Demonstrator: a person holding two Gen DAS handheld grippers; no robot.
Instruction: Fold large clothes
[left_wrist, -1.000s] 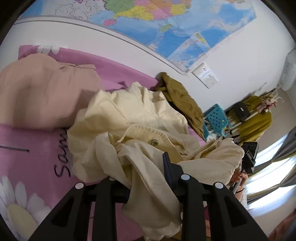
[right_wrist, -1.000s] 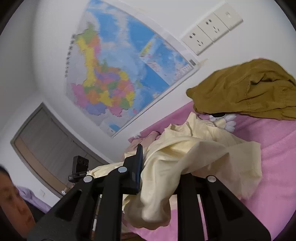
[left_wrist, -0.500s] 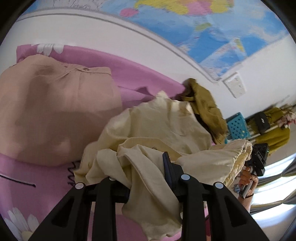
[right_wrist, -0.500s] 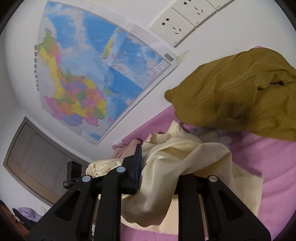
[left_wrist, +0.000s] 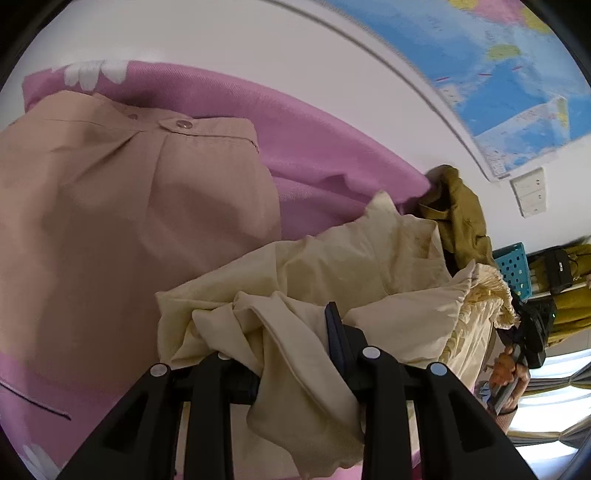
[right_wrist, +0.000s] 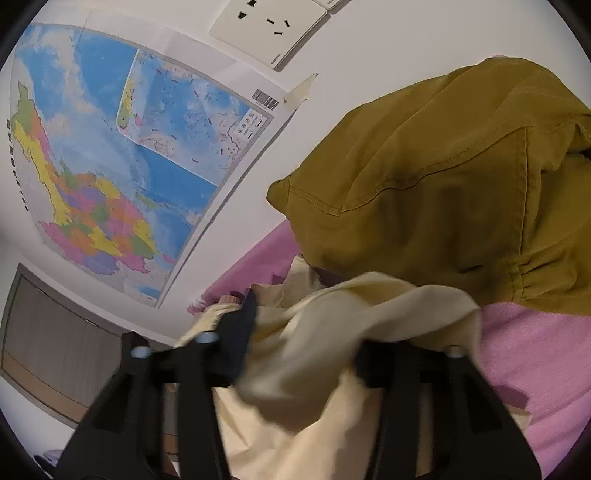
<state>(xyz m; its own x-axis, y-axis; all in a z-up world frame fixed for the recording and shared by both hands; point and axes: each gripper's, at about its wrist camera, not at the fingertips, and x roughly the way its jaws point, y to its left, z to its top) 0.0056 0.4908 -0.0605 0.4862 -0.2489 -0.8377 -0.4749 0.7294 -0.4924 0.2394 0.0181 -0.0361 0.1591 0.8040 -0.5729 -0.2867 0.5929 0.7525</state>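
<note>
A cream-yellow garment (left_wrist: 369, 273) hangs bunched over a pink bedsheet (left_wrist: 306, 147). My left gripper (left_wrist: 291, 354) is shut on one part of it; the cloth drapes over the fingers. My right gripper (right_wrist: 303, 343) is shut on another part of the same cream garment (right_wrist: 332, 317); that view is blurred. The right gripper and the hand holding it also show at the right of the left wrist view (left_wrist: 528, 339).
A folded beige-pink garment (left_wrist: 122, 206) lies on the sheet to the left. An olive-mustard garment (right_wrist: 461, 184) is heaped by the wall near the cream one. A wall map (right_wrist: 122, 155), a socket (right_wrist: 269, 26) and a blue crate (left_wrist: 515, 266) are behind.
Both grippers have moved toward the wall and lower, carrying the cream garment. The olive garment now fills more of the right wrist view, and the beige garment looms larger in the left.
</note>
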